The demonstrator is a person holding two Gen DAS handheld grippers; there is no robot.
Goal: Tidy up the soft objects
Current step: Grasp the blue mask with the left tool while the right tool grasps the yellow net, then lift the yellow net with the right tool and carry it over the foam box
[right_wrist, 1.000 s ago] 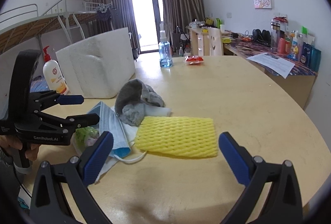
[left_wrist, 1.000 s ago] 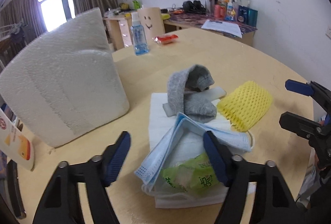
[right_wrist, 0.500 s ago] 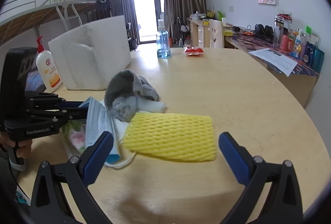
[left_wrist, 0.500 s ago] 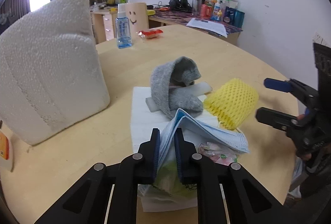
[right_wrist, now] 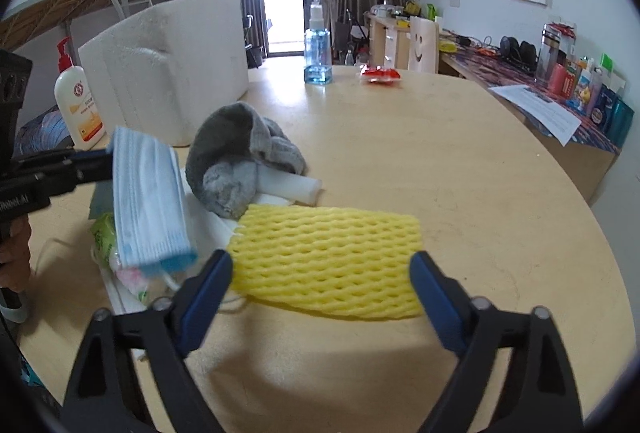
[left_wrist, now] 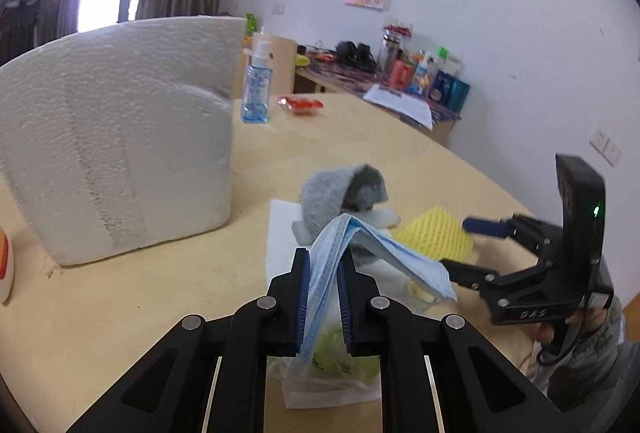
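My left gripper [left_wrist: 322, 273] is shut on a blue face mask [left_wrist: 376, 253], which hangs lifted off the pile. The right wrist view shows the same mask [right_wrist: 148, 201] dangling from that gripper [right_wrist: 86, 163] at the left. A grey sock [right_wrist: 236, 153] lies on a white foam piece [right_wrist: 292, 185] and white tissue [left_wrist: 280, 233]. A yellow foam net [right_wrist: 328, 265] lies flat on the table. My right gripper [right_wrist: 320, 265] straddles it with jaws closing, the fingertips at its two ends and the net not squeezed. The right gripper [left_wrist: 456, 244] also shows in the left wrist view.
A big white foam box [left_wrist: 120, 137] stands at the back left of the round wooden table [right_wrist: 440, 153]. A blue spray bottle [right_wrist: 318, 49], a red packet [right_wrist: 380, 74] and a lotion bottle [right_wrist: 78, 101] stand further off. A green packet in plastic [left_wrist: 340, 357] lies under the mask.
My left gripper closed on the mask and raised it from the pile. My right gripper moved in over the yellow net and its jaws narrowed.
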